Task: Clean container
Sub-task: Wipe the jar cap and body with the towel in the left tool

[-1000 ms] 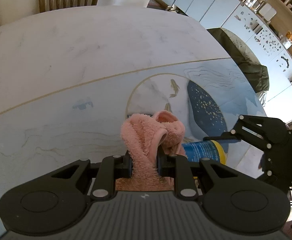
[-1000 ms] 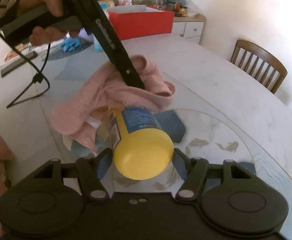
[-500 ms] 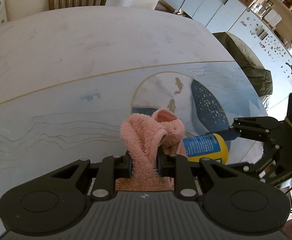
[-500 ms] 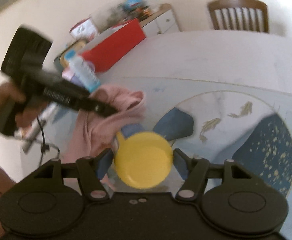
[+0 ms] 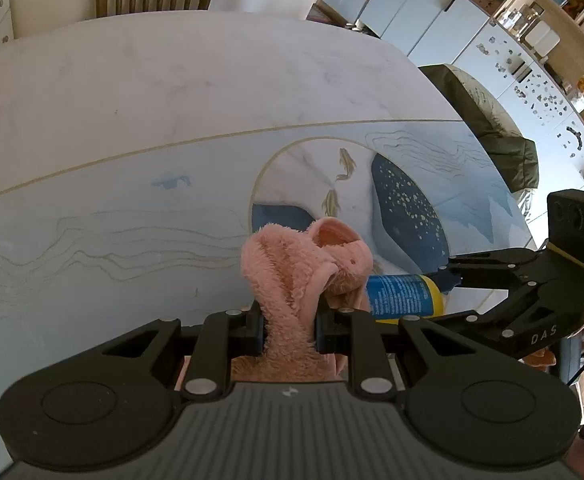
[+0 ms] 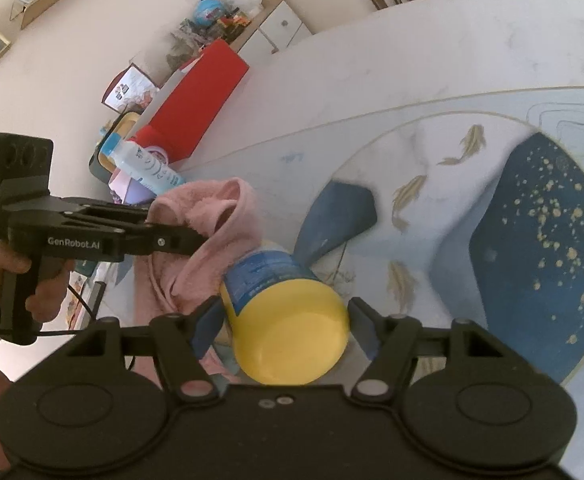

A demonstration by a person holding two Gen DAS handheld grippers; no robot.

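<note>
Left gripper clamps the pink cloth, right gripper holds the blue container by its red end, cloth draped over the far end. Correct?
Not quite: the end in the right gripper is yellow, not red, as the right wrist view shows. The left gripper does clamp the pink cloth, draped over the container's far end.

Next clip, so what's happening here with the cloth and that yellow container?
A person holds a gripper in each hand above a patterned table. The right gripper is clamped on the yellow container with a blue label, holding it off the table. The left gripper pinches a pink fluffy cloth, which is draped over the container's far end, so the wiping seems under way. The cloth hides that end.
</note>
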